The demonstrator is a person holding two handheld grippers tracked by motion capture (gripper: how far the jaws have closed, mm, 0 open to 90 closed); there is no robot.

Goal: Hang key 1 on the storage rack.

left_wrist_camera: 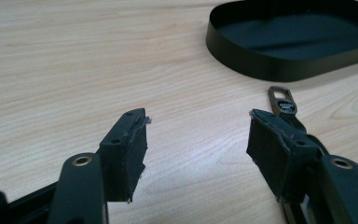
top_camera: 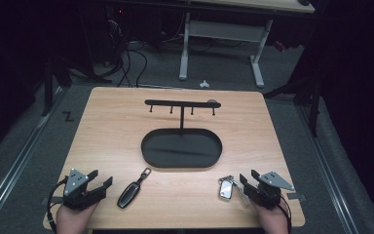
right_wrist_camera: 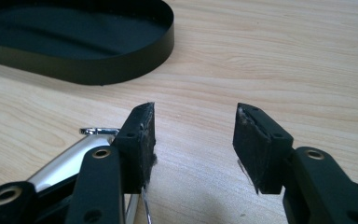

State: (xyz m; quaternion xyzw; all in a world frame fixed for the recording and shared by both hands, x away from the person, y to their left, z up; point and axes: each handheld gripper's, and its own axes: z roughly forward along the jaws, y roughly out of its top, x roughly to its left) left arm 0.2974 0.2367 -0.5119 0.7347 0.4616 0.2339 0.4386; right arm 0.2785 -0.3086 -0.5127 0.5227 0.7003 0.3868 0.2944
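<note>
High view: my left gripper (top_camera: 101,179) rests lower left, jaws spread and empty, black key fob (top_camera: 130,192) just right of it. My right gripper (top_camera: 247,179), also spread, sits lower right beside silver keys (top_camera: 226,188); tray (top_camera: 148,156) at centre.

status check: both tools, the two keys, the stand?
Left tool open, empty, beside black key fob. Right tool open, empty, beside silver key. Hook stand bare, tray empty. Nothing in the way.
</note>
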